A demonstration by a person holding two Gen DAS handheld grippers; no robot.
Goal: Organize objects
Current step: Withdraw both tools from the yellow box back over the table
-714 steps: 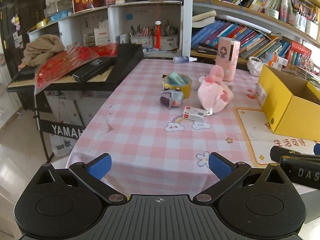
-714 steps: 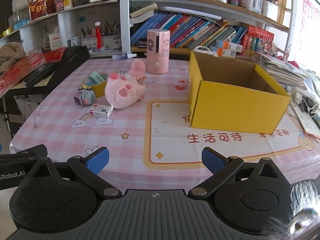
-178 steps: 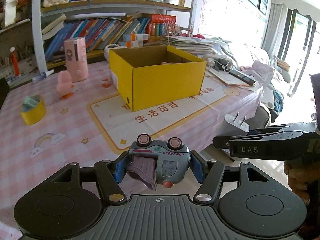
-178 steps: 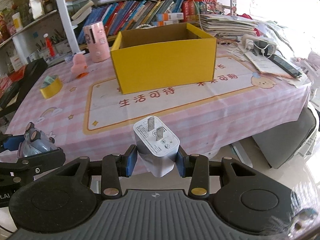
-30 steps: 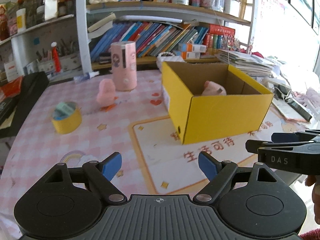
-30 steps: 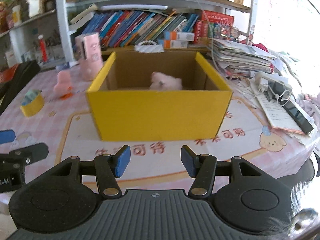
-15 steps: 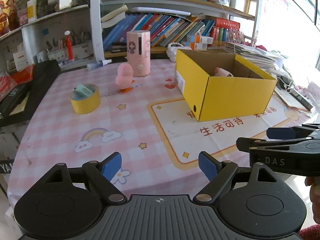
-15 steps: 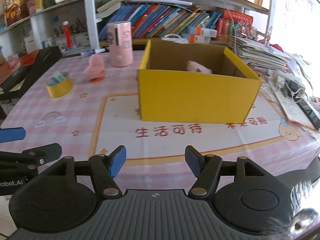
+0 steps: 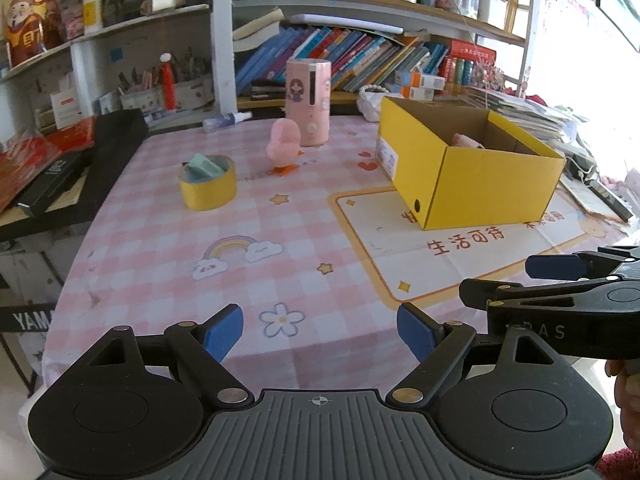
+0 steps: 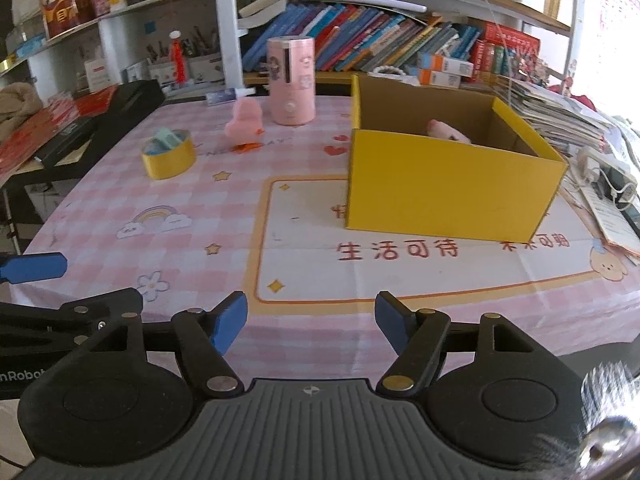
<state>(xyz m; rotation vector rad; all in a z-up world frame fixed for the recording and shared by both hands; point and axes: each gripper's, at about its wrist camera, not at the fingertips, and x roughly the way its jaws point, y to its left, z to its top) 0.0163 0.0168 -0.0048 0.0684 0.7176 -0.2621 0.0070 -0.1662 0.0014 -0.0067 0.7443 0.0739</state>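
Left wrist view: the left gripper (image 9: 320, 330) gapes wide and empty; the yellow tape roll (image 9: 208, 187) lies at eleven o'clock, upright, well apart — this hand looks nearer.

Right wrist view: the right gripper (image 10: 311, 322), its jaws just opening, holds nothing; the yellow box (image 10: 448, 192) sits at one o'clock — both point down.

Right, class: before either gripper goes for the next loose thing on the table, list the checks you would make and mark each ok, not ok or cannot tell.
1. Left gripper open, nothing between its pads: ok.
2. Right gripper empty, having just been opening: ok.
3. Yellow box upright, top open: ok.
4. Tape roll and pink chick toy standing apart with room to grasp either: ok.
5. Room left inside the box: cannot tell; only a pink plush shows over the wall.
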